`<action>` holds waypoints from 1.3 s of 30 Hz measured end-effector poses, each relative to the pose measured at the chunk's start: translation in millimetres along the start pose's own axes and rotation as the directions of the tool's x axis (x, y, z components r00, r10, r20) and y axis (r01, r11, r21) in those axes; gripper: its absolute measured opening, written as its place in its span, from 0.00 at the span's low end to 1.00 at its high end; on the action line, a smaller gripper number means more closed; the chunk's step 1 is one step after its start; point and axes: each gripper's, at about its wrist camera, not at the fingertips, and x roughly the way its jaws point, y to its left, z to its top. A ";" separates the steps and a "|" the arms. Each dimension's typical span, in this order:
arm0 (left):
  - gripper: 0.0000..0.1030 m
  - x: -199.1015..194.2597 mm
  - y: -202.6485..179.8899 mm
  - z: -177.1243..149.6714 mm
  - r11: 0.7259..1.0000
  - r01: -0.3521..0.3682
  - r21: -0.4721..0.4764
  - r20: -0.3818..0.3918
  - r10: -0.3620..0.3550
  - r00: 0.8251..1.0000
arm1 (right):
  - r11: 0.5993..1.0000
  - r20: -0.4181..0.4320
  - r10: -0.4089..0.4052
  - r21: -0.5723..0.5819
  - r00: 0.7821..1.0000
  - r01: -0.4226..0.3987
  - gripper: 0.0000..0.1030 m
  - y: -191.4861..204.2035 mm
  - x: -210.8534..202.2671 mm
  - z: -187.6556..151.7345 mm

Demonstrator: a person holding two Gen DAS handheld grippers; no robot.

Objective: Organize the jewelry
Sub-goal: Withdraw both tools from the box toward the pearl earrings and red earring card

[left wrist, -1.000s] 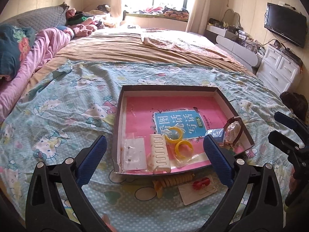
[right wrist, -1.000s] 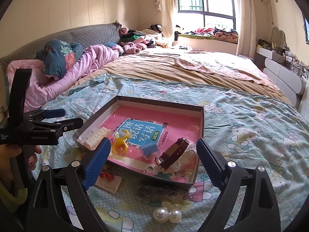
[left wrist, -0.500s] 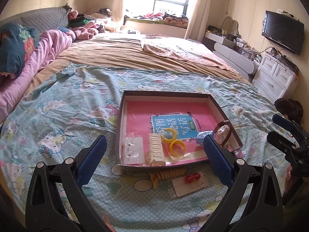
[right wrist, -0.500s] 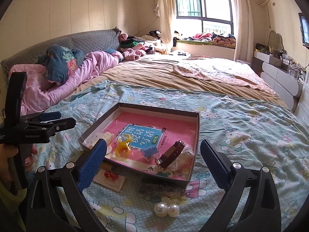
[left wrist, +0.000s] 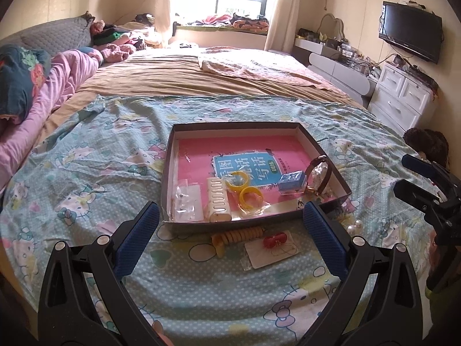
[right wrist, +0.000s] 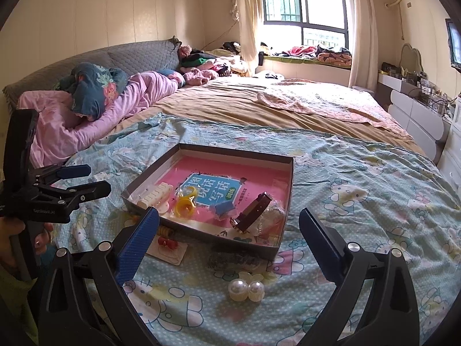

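A shallow dark box with a pink base lies on the blue patterned bedspread. Inside it are a white comb clip, two yellow rings, a small blue box and a brown watch. In front of the box lie a yellow spiral hair tie, a card with a red piece, a dark chain in a bag and two pearls. My left gripper and right gripper both stand open and empty above these loose items.
Pink bedding and pillows are heaped along the left. A white dresser and a wall television stand to the right. A brown sheet covers the far bed. A person's hand holds the left gripper's handle.
Both grippers have drawn back from the box, so more bedspread and the loose items in front show. The right jaws stand slightly wider than a second ago.
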 end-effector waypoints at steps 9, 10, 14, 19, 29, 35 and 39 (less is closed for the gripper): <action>0.91 0.9 -6.7 -13.8 1.000 -0.001 0.016 -0.025 0.001 1.000 | 1.000 -0.031 0.001 0.018 1.000 0.000 0.94 -3.3 -3.3 -15.7; 0.91 0.6 -7.6 -14.5 1.000 0.002 0.015 -0.025 -0.001 1.000 | 1.000 -0.033 0.001 0.018 0.999 0.000 0.94 -3.9 -3.3 -16.6; 0.91 -1.3 -10.9 -20.1 1.000 0.007 0.017 -0.030 -0.006 1.000 | 1.000 -0.040 0.006 0.022 0.999 -0.005 0.94 -3.8 -4.5 -21.2; 0.91 0.4 -16.8 -27.5 1.000 0.015 0.024 -0.047 -0.014 0.999 | 1.000 -0.053 0.013 0.025 0.999 -0.012 0.94 -2.4 -4.5 -26.6; 0.91 1.2 -28.8 -42.7 0.999 0.035 0.042 -0.073 -0.031 0.997 | 1.000 -0.066 0.020 0.024 0.998 -0.019 0.94 0.3 -8.0 -34.6; 0.91 2.6 -33.4 -50.4 0.998 0.045 0.049 -0.093 -0.040 0.995 | 1.000 -0.085 0.025 0.019 0.996 -0.024 0.94 2.7 -7.3 -40.7; 0.91 7.0 -35.8 -57.0 0.997 0.048 0.053 -0.114 -0.041 0.993 | 1.000 -0.099 0.026 0.015 0.995 -0.025 0.94 3.4 -6.1 -44.4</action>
